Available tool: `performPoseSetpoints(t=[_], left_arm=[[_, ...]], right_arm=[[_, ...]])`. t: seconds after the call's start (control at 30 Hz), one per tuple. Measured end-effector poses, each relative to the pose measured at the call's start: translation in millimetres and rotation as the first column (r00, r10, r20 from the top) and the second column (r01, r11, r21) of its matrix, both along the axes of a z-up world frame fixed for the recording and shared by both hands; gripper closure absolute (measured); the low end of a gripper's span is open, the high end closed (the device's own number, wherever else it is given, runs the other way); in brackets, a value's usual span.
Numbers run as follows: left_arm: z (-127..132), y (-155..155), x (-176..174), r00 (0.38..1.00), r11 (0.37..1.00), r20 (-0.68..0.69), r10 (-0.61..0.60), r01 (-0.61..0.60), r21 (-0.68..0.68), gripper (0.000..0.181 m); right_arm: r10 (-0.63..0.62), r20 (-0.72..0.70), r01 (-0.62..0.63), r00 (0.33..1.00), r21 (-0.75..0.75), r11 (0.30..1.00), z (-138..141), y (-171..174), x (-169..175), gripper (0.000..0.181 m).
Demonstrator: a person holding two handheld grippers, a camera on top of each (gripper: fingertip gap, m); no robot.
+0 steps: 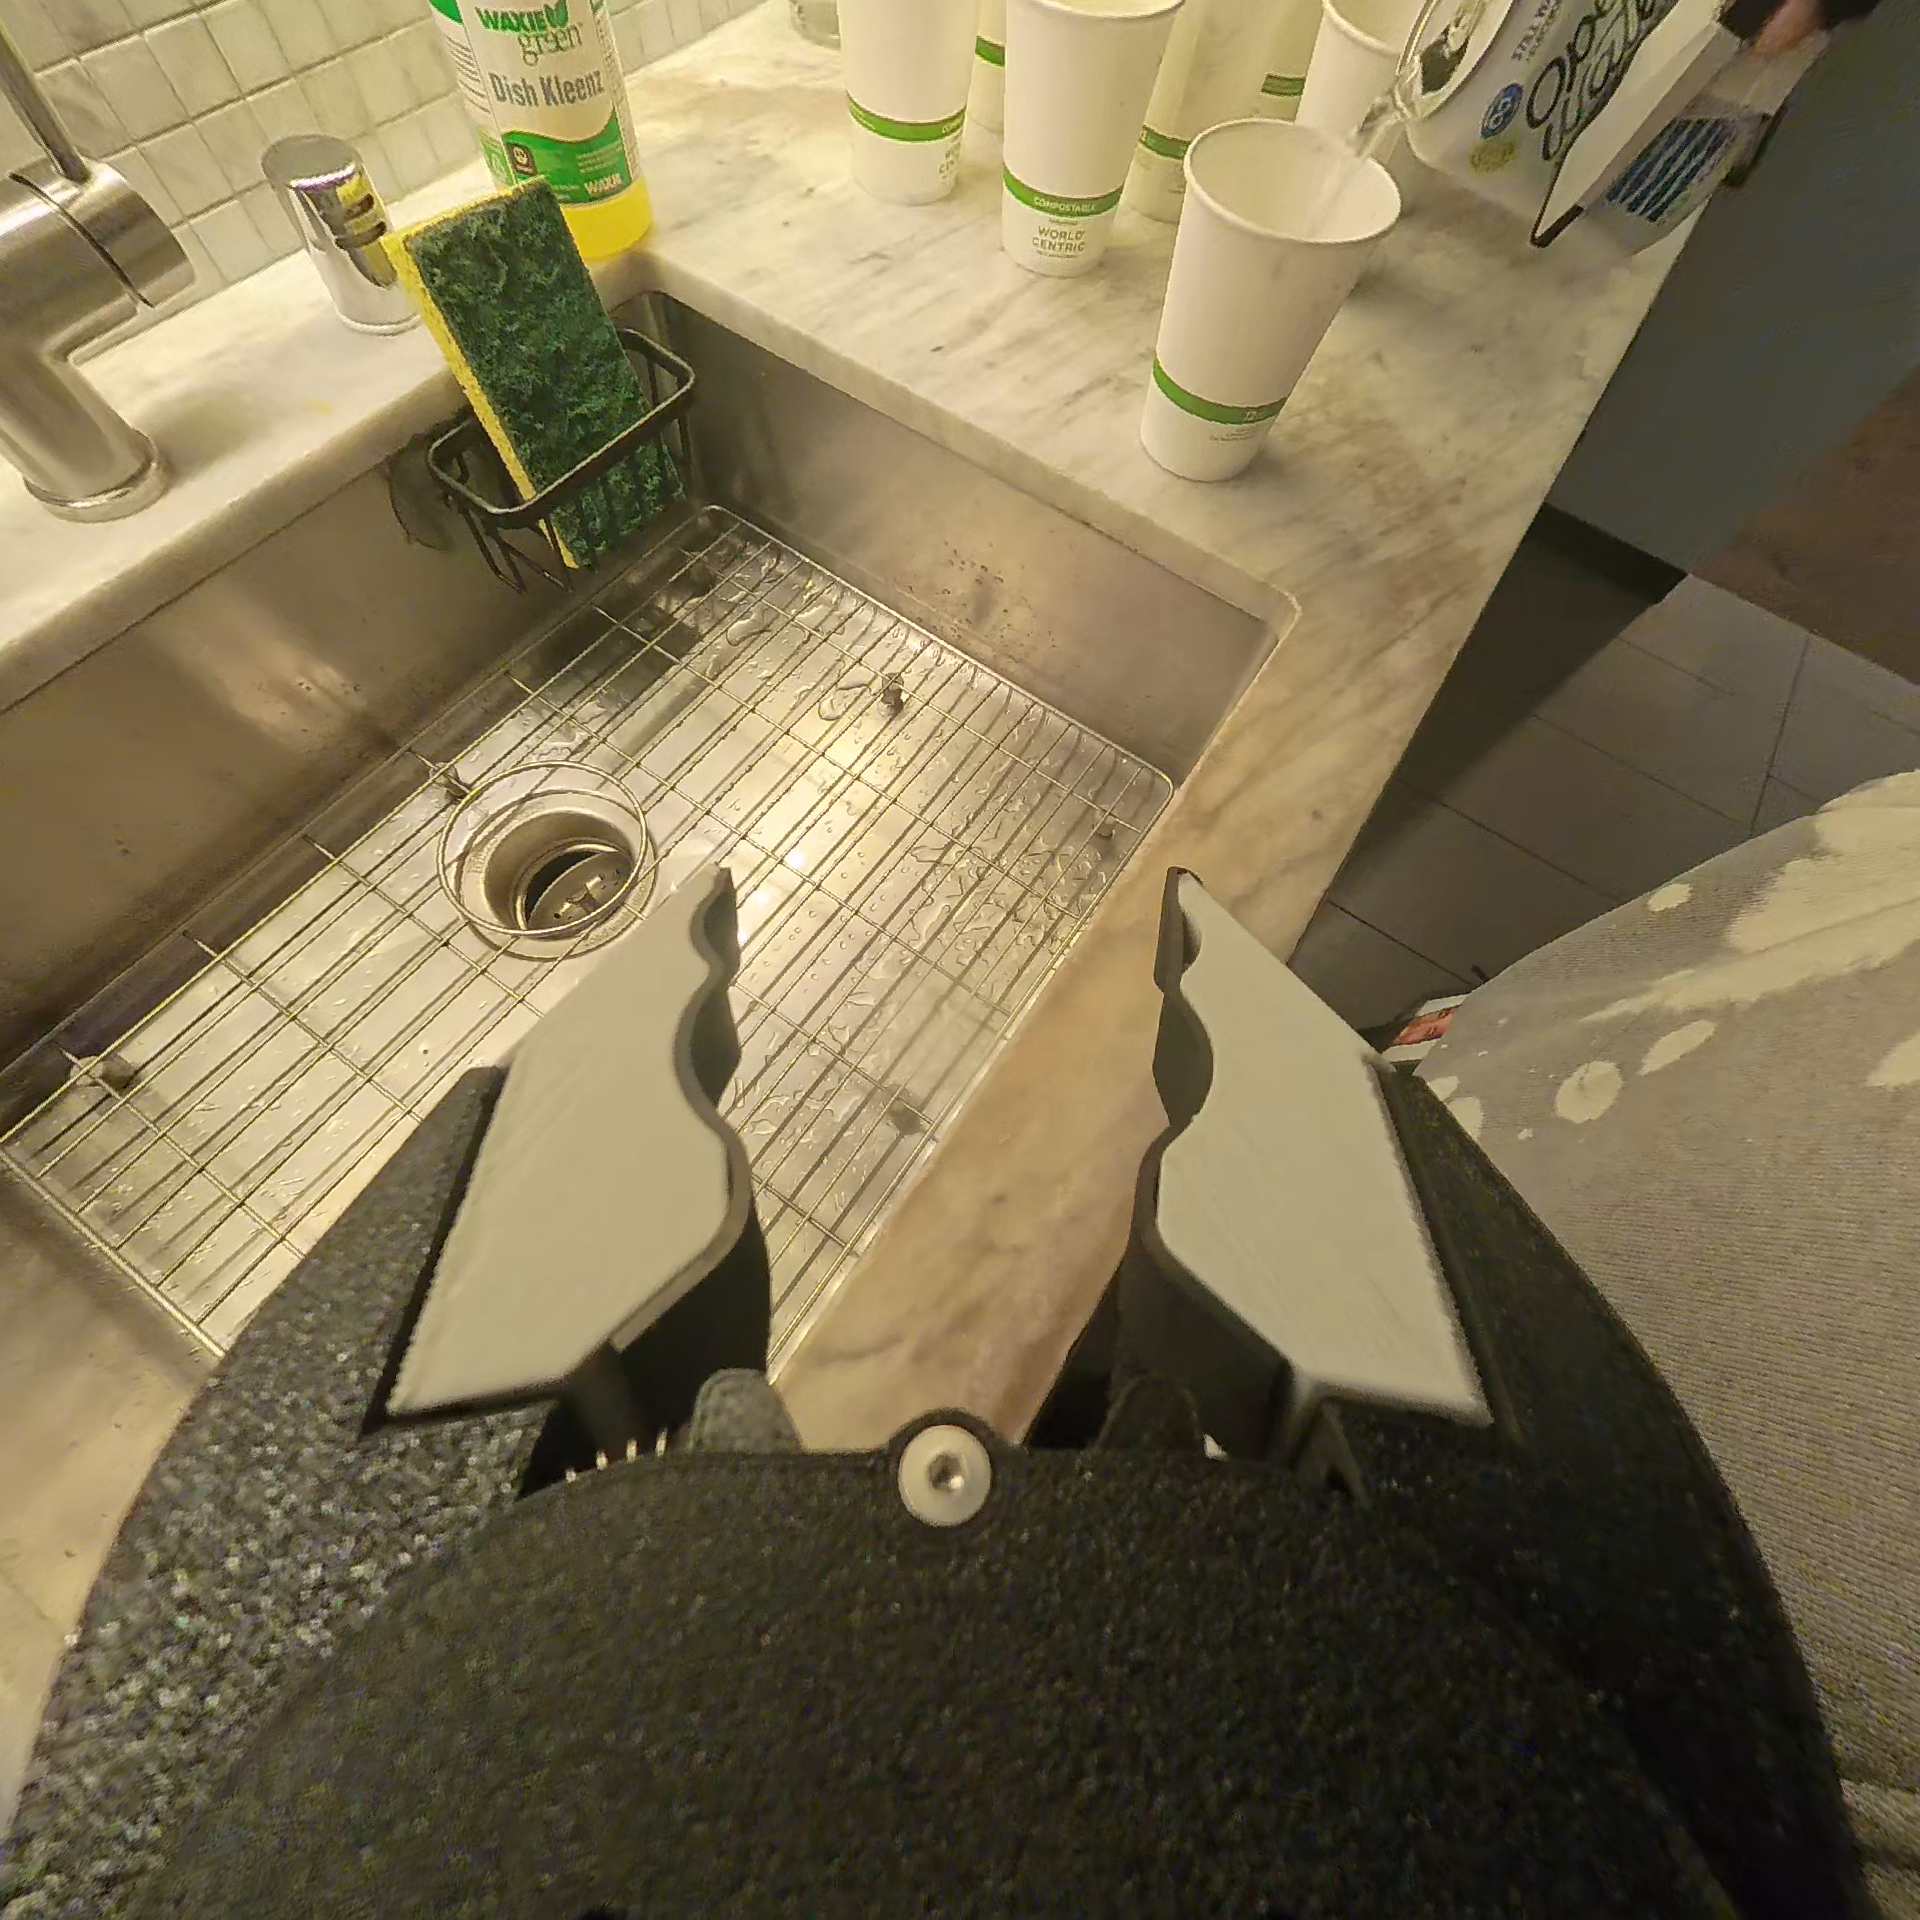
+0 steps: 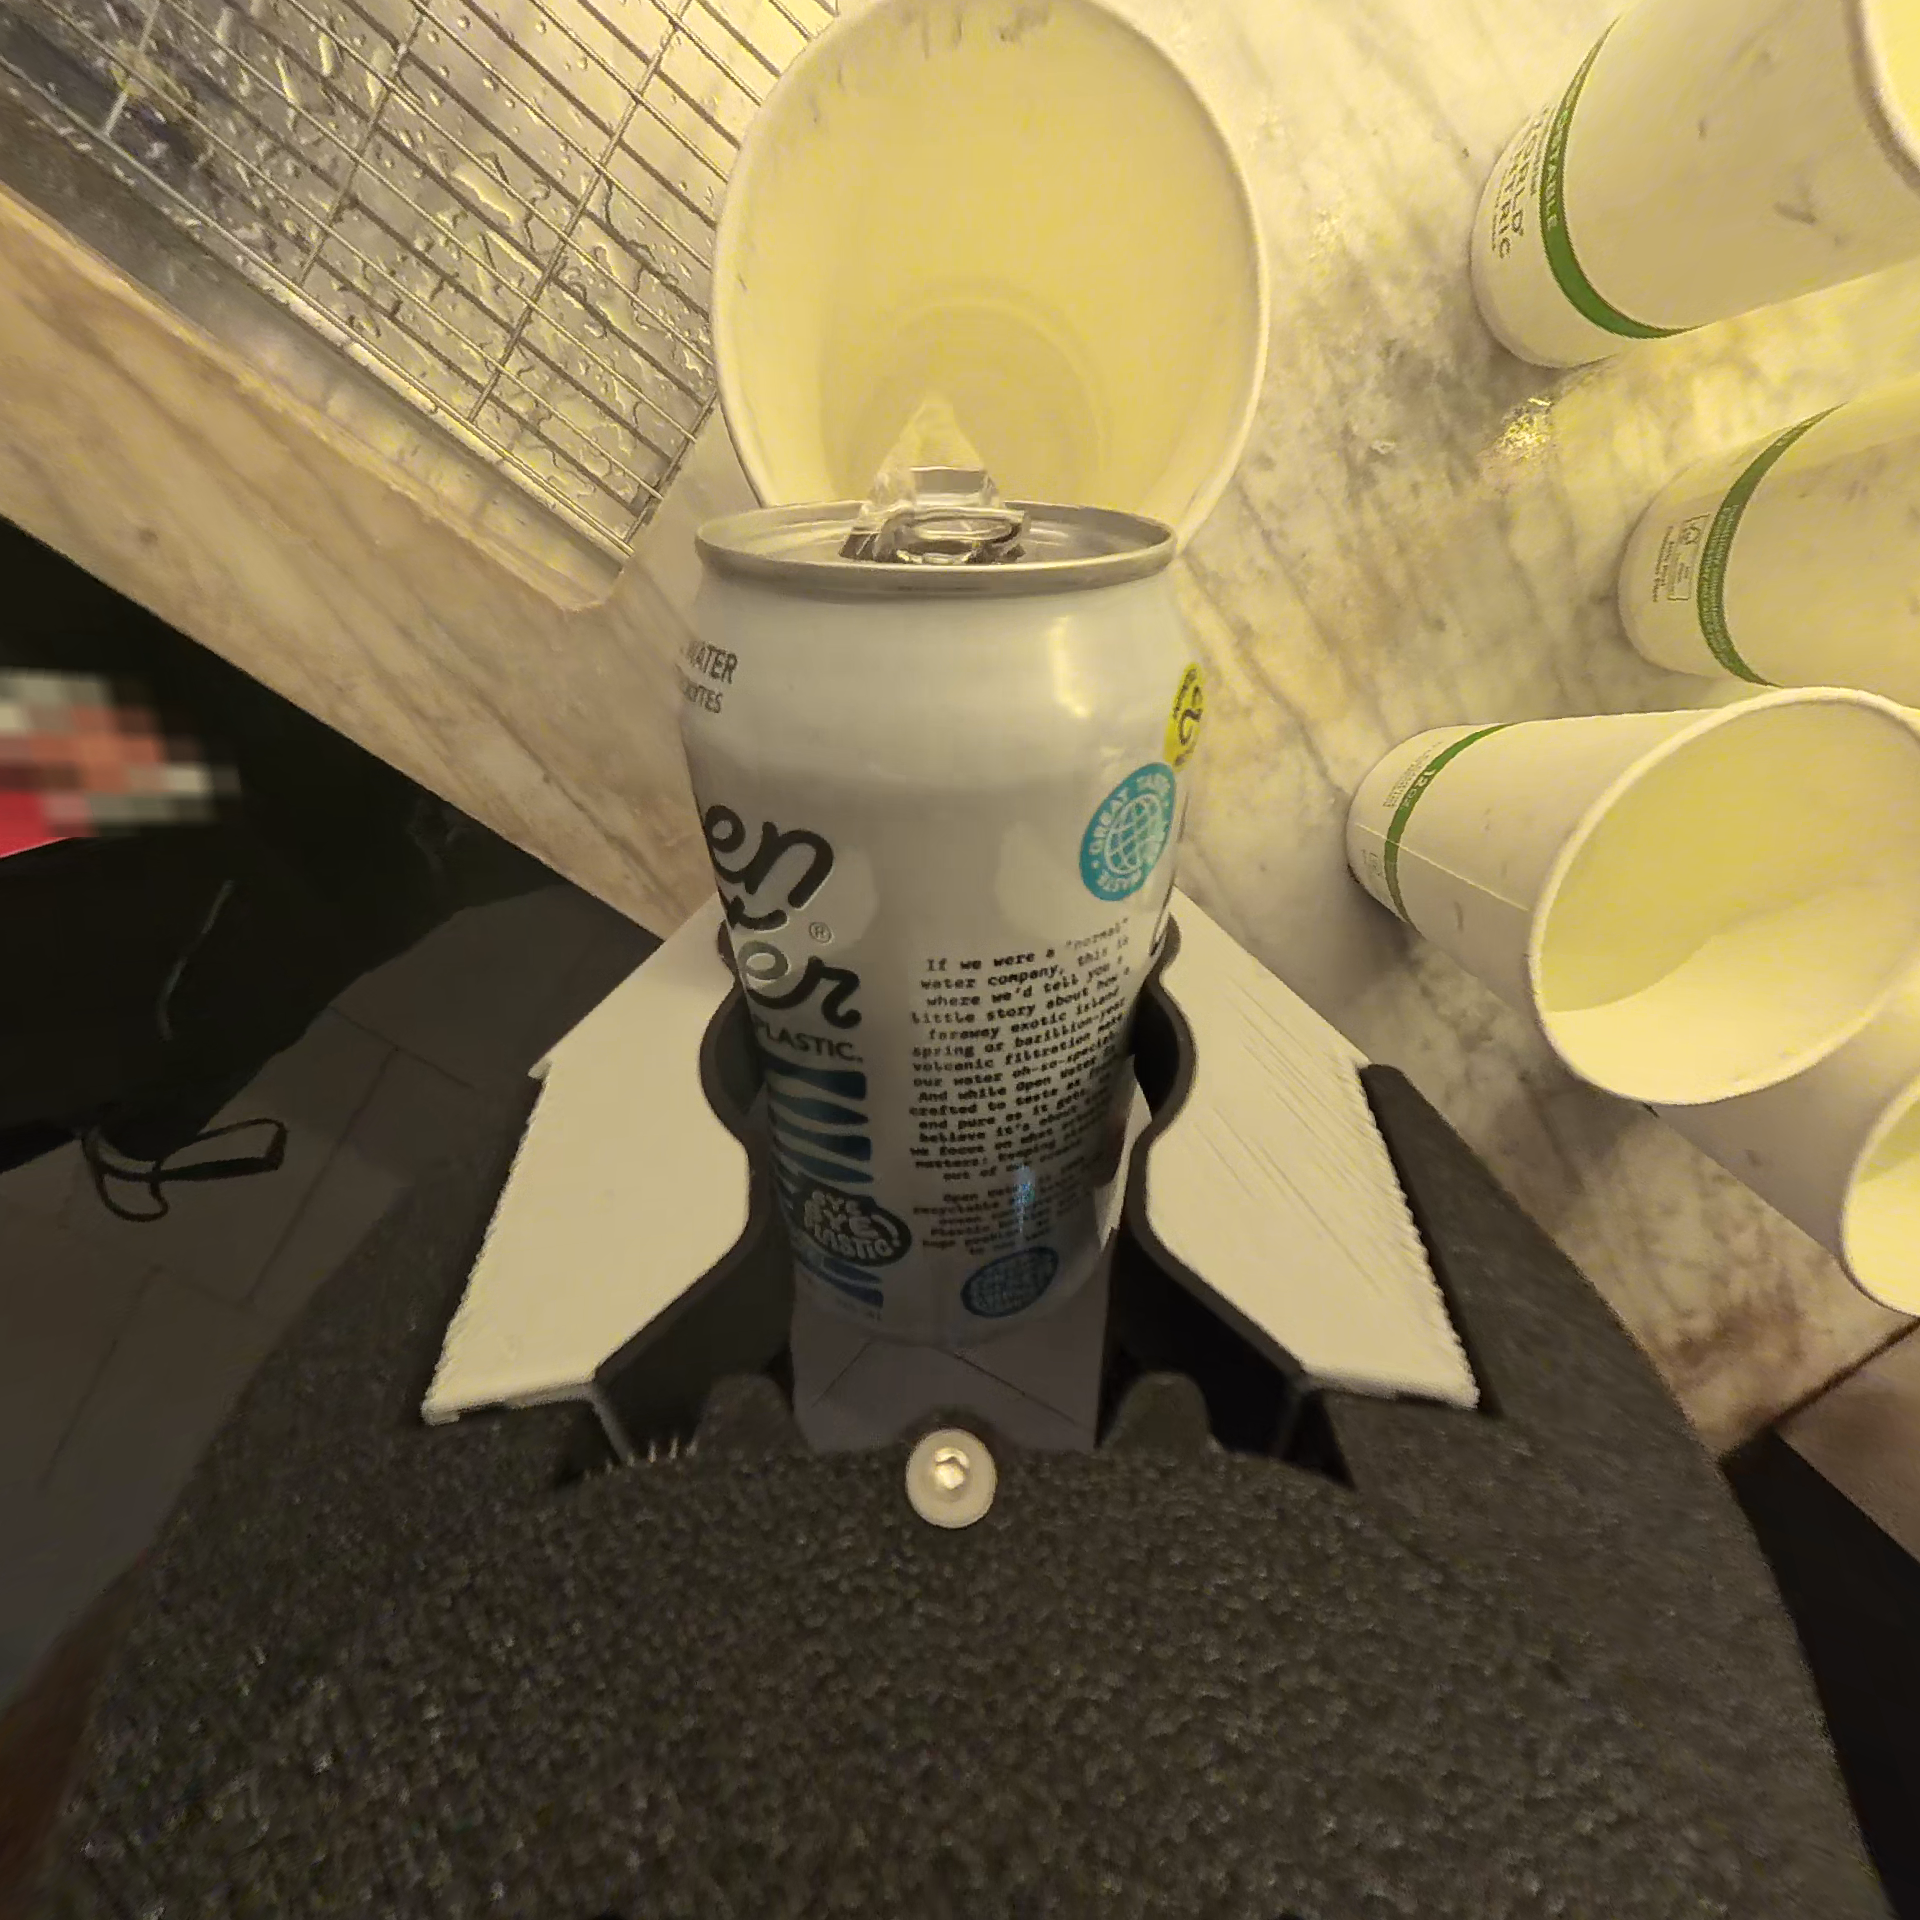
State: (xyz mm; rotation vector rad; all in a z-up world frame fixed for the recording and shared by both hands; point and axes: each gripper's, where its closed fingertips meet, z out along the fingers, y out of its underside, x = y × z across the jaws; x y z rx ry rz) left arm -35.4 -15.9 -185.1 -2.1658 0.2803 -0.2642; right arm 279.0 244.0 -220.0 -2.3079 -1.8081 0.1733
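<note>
Right gripper (image 2: pixel 940 1049): my fingers clamp a tilted white can (image 2: pixel 925 831), water streaming into a paper cup (image 2: pixel 992 260). Left gripper (image 1: pixel 945 914): fingers spread, empty, above the sink (image 1: pixel 1039 540) edge.

A: What did the right gripper (image 2: pixel 940 997) have?

B: Its jaws were clamped on a white drink can (image 2: pixel 935 894), tipped with its open top at the rim of a white paper cup (image 2: pixel 987 270).

A: And around it?

B: More paper cups (image 2: pixel 1704 894) stood on the marble counter (image 2: pixel 1340 582); a wet wire sink grid (image 2: pixel 436 249) lay upper left.
</note>
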Motion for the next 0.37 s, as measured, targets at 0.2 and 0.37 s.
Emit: performPoseSetpoints(t=[0.2,0.37], left_arm=[[0.3,-0.8,0.7,1.0,1.0,-0.001,-0.002,0.002,0.0,0.101],[0.3,-1.5,2.2,1.0,1.0,-0.002,-0.007,0.007,0.0,0.101]], right_arm=[[0.02,0.022,-0.02,1.0,0.002,1.0,2.0,1.3,0.2,0.112],[0.034,0.046,-0.034,0.998,0.006,0.999,4.5,3.0,2.1,0.112]])
